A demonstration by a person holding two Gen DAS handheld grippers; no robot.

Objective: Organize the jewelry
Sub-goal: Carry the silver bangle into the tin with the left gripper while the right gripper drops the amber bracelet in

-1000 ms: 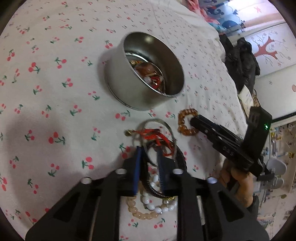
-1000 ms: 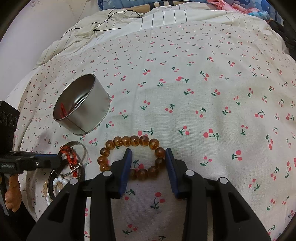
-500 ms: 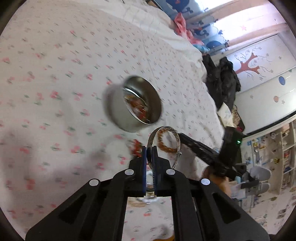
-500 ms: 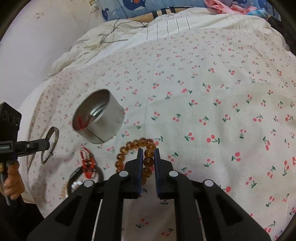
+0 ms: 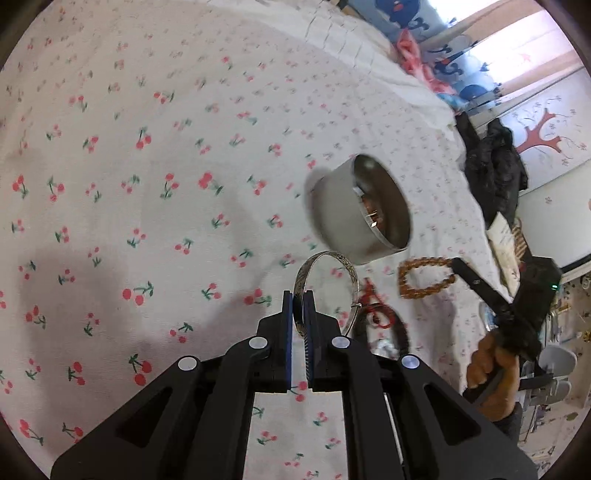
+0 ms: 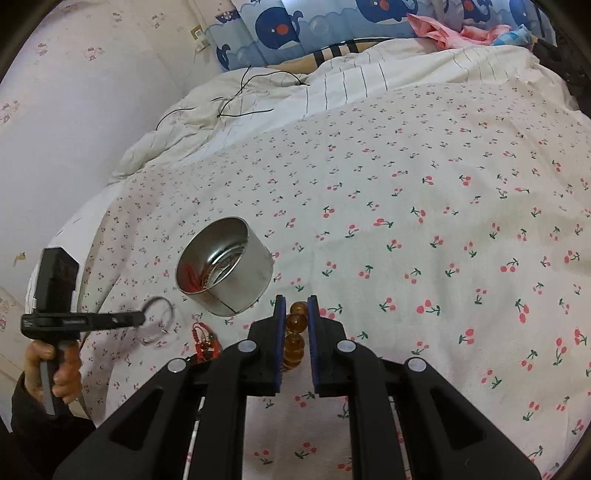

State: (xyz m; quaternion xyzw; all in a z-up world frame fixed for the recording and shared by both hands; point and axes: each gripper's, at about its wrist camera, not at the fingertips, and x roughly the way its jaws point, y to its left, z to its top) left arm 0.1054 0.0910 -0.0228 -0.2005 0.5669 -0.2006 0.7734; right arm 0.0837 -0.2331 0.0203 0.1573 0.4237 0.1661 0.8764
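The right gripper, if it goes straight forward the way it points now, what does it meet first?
Probably only the cherry-print bedsheet. The right gripper, shut on the amber bead bracelet, points past the metal tin, which sits left of its line. Depth is uncertain.

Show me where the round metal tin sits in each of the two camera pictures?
Left wrist view: metal tin lies right of centre, beyond the silver bangle.
Right wrist view: tin lies left of centre, ahead of the claws.
Shared landmark: the cherry-print sheet.

Bedding: cherry-print sheet (image 6: 424, 229) covers the bed
Head of bed: whale-print pillow (image 6: 295, 26), pink cloth (image 6: 447, 29)
Wall: red tree decal (image 5: 543, 133)
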